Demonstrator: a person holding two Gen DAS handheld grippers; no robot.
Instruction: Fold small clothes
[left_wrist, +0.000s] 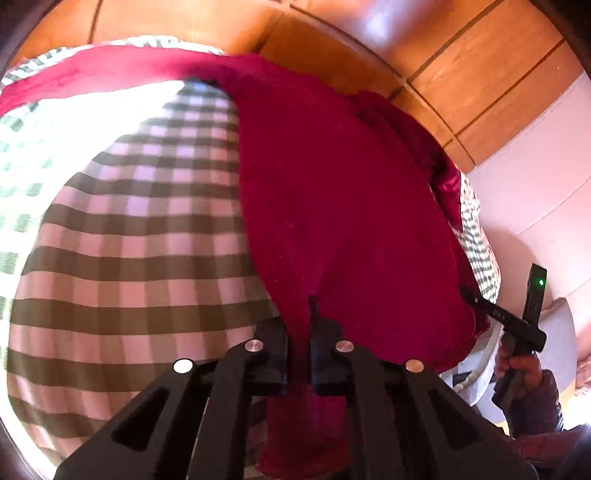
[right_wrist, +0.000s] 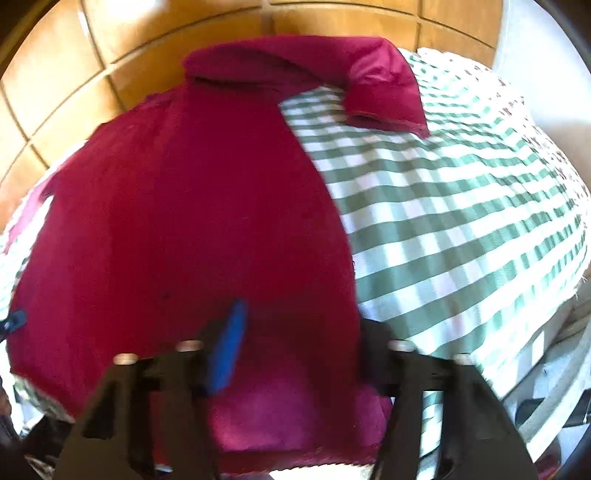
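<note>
A crimson long-sleeved garment (left_wrist: 343, 206) lies spread on a green-and-white checked bedspread (left_wrist: 140, 236). In the left wrist view my left gripper (left_wrist: 300, 332) is shut on the garment's near hem, cloth pinched between the fingers. My right gripper (left_wrist: 476, 299) shows at the right, at the garment's other near corner. In the right wrist view the garment (right_wrist: 192, 206) fills the middle, one sleeve (right_wrist: 380, 92) bent across the bedspread (right_wrist: 461, 206). My right gripper (right_wrist: 299, 332) stands open, jaws wide either side of the hem; the blue-padded left finger (right_wrist: 229, 347) rests on the cloth.
A wooden panelled headboard (left_wrist: 424, 55) runs behind the bed, also in the right wrist view (right_wrist: 74, 74). A pale wall (left_wrist: 535, 177) is at the right. The bed's edge and white bedding (right_wrist: 546, 362) drop off at the lower right.
</note>
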